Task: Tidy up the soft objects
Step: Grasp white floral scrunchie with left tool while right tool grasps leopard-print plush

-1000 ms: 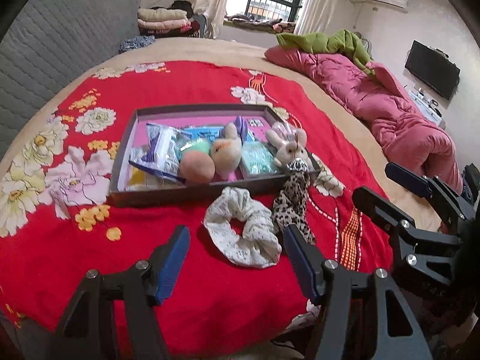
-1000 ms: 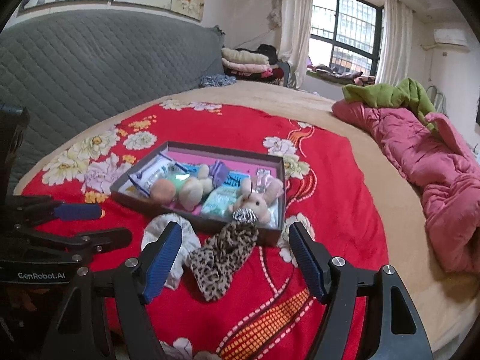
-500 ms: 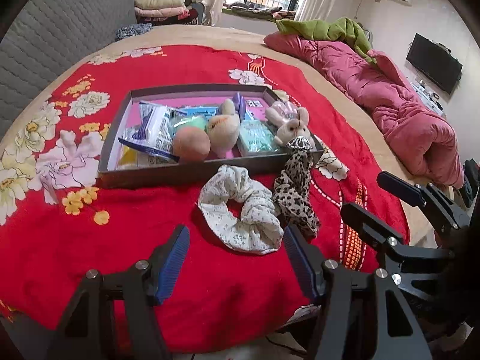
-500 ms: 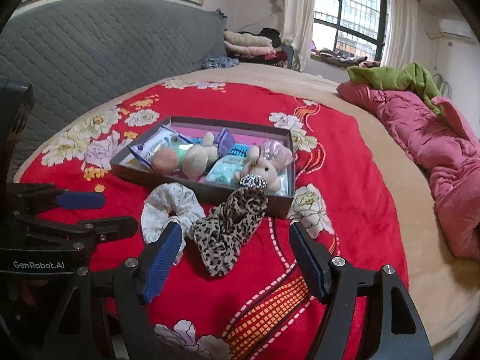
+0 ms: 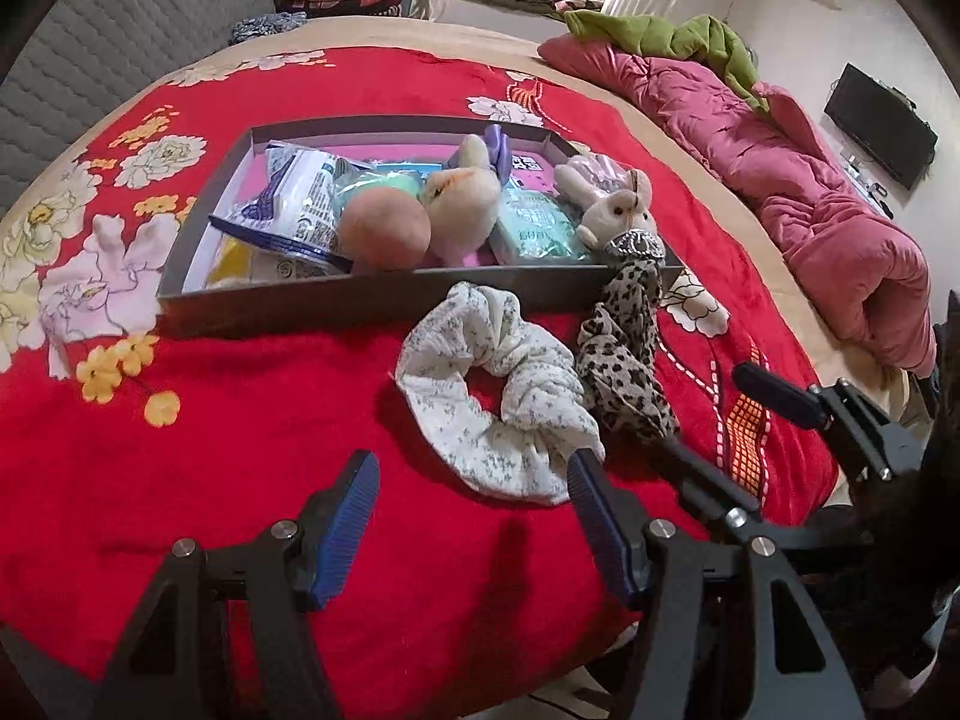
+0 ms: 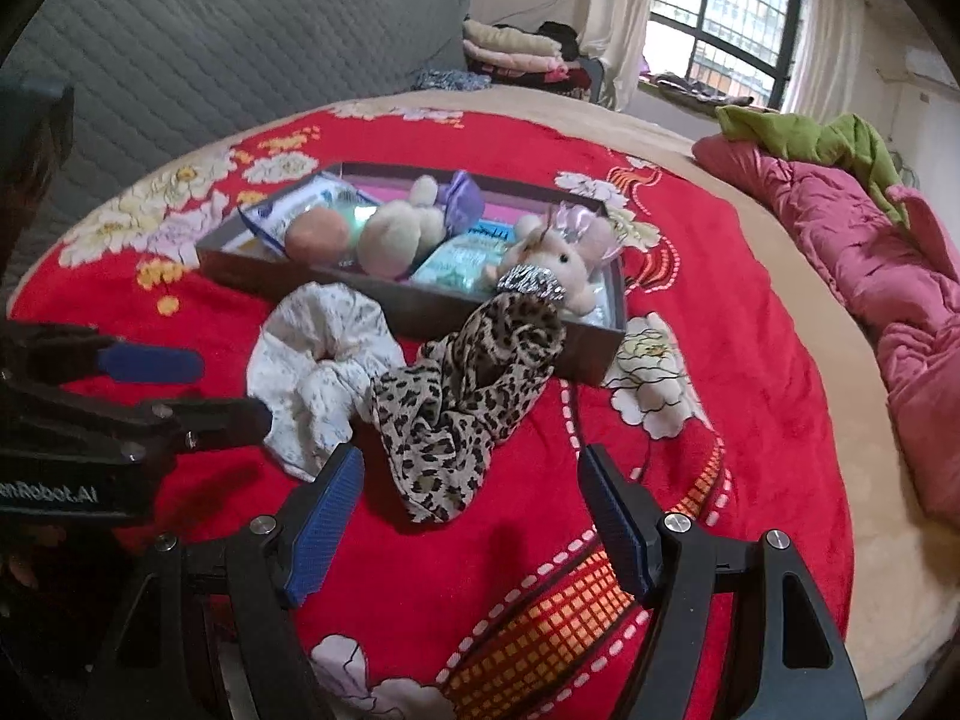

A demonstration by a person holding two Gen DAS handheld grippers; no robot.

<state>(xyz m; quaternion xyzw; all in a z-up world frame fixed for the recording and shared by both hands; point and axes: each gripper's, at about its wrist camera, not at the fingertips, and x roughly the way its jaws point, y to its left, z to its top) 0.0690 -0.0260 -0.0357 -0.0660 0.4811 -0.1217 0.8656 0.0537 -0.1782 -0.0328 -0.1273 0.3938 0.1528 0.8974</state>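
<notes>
A white floral scrunchie [image 5: 498, 402] [image 6: 318, 372] lies on the red blanket just in front of a shallow grey box [image 5: 384, 294] [image 6: 420, 309]. Beside it a leopard-print fabric piece [image 5: 624, 354] [image 6: 462, 396] drapes over the box's near wall, with a silver clasp at its top. Inside the box sit a peach plush ball [image 5: 384, 234], a cream plush, a bunny plush [image 5: 618, 216] [image 6: 558, 258] and packets. My left gripper [image 5: 474, 516] hovers open just short of the scrunchie. My right gripper [image 6: 471, 510] stands open before the leopard fabric, holding nothing.
A red floral blanket [image 5: 240, 420] covers the round bed. A pink quilt [image 5: 810, 192] with a green garment lies at the right. A grey quilted headboard [image 6: 210, 48] stands behind, with folded clothes by the window. The bed's front edge is close below both grippers.
Both grippers have sunk and come closer to the scrunchie and the leopard fabric, which now look larger. Their jaws kept the same width. Nothing on the bed has moved.
</notes>
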